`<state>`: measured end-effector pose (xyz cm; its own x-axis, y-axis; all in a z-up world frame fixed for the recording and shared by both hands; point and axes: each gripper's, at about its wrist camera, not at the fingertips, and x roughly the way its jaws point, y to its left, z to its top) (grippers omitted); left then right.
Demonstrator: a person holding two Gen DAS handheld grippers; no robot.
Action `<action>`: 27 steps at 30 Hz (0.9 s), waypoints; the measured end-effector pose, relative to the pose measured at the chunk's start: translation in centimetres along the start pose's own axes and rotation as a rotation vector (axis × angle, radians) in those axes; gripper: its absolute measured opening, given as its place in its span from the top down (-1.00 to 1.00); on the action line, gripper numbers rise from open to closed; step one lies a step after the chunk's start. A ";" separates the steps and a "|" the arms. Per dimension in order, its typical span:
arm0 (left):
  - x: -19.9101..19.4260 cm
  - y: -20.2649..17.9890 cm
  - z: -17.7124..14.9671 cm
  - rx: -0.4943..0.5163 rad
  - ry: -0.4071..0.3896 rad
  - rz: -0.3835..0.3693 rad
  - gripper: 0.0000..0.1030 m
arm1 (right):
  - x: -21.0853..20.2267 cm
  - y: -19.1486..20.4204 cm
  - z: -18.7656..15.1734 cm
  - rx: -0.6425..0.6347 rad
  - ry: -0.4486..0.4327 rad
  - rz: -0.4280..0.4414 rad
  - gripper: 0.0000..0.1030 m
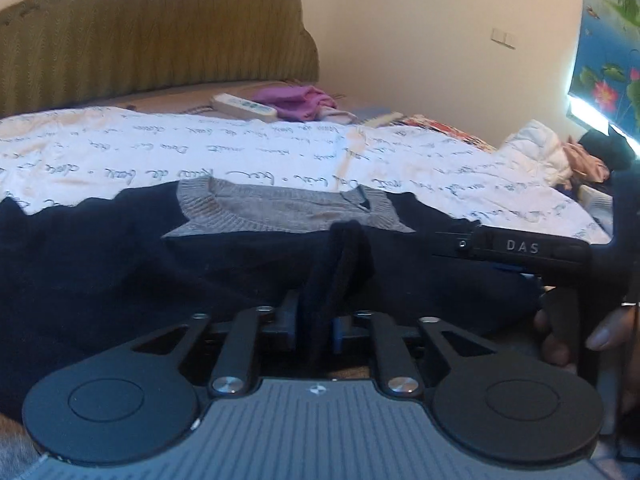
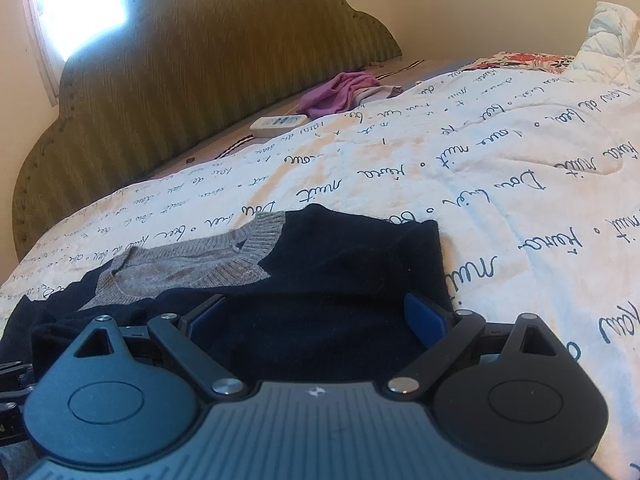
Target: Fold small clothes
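Fingers, left wrist view: left gripper (image 1: 314,322) is pinched nearly together on a bunched ridge of dark knit, part of the navy sweater (image 1: 100,264).
Sweater position, left wrist view: spread flat on the white quilt (image 1: 240,148), grey collar (image 1: 280,208) toward the headboard (image 1: 152,36).
Other tool, left wrist view: right gripper (image 1: 516,248) sits at the sweater's far edge, held by a hand (image 1: 560,340); its fingers cannot be read from this side.
Fingers, right wrist view: right gripper (image 2: 316,320) is spread wide, blue pads (image 2: 424,318) low over the sweater's folded side, gripping nothing.
Step in hand: likely mid-fold, one side already turned in, left side pinched for a turn.
Next move: lift the pinched fabric clear and carry it across evenly, keeping the collar centred; right fingers would need to pinch or press to steady the cloth.
Count: one sweater, two grippers, one purple cloth (image 2: 340,92), one white power strip (image 2: 278,124).
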<state>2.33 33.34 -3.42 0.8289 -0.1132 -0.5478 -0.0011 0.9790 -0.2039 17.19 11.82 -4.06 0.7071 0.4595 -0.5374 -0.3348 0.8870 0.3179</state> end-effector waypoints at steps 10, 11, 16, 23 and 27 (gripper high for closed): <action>-8.1 2.6 -1.3 -0.227 -0.112 -0.027 -0.59 | -1.1 2.5 1.1 -0.033 0.029 -0.069 -0.86; -8.9 2.8 -1.8 -0.234 -0.124 -0.025 -0.60 | -2.0 3.1 1.4 -0.009 0.019 0.000 -0.86; -8.7 4.4 -3.9 -0.287 -0.086 0.001 -0.74 | -1.7 7.2 3.0 0.055 0.242 0.332 -0.85; -8.3 5.4 -4.5 -0.336 -0.076 -0.048 -0.89 | 2.0 9.1 1.7 0.025 0.415 0.283 0.40; -8.4 5.8 -4.7 -0.356 -0.085 -0.074 -0.96 | 1.4 10.2 1.1 -0.063 0.400 0.271 0.43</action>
<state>-7.31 39.21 -3.79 0.8777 -0.1518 -0.4546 -0.1219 0.8466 -0.5181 15.46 21.46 -0.73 0.2983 0.6443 -0.7042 -0.5197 0.7284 0.4464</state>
